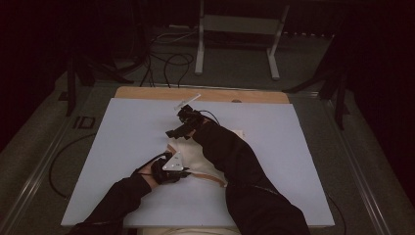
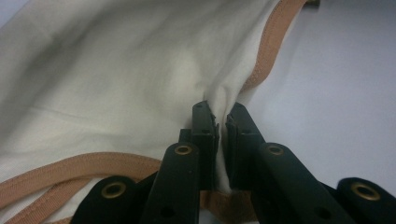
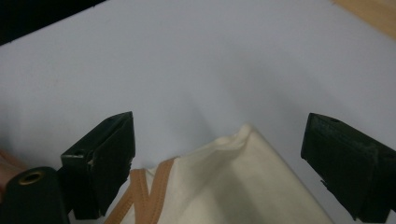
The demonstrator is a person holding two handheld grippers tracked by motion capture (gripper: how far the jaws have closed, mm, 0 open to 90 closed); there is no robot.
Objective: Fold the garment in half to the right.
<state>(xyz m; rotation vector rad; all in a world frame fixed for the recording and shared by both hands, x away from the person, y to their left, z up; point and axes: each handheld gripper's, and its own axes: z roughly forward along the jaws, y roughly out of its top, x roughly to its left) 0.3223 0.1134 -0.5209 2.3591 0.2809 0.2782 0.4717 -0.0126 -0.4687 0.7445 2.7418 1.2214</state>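
A cream cloth with tan edge binding (image 1: 198, 159) lies crumpled at the middle of the pale board (image 1: 122, 127). My left gripper (image 1: 169, 169) is shut on a fold of the cloth (image 2: 140, 74) near its tan hem; the pinch shows between the left gripper (image 2: 222, 122) jaws. My right gripper (image 1: 182, 128) is open over the cloth's far corner. In the right gripper view a cream corner of the cloth (image 3: 238, 182) pokes up between the spread jaws of the right gripper (image 3: 217, 154), touching neither. My right sleeve hides part of the cloth.
The pale board sits on a wooden tabletop (image 1: 147, 93). A thin white strip (image 1: 187, 101) lies at the board's far edge. Cables (image 1: 166, 61) and a metal stand (image 1: 235, 34) are on the floor beyond. A black cable (image 1: 58, 161) loops off the left side.
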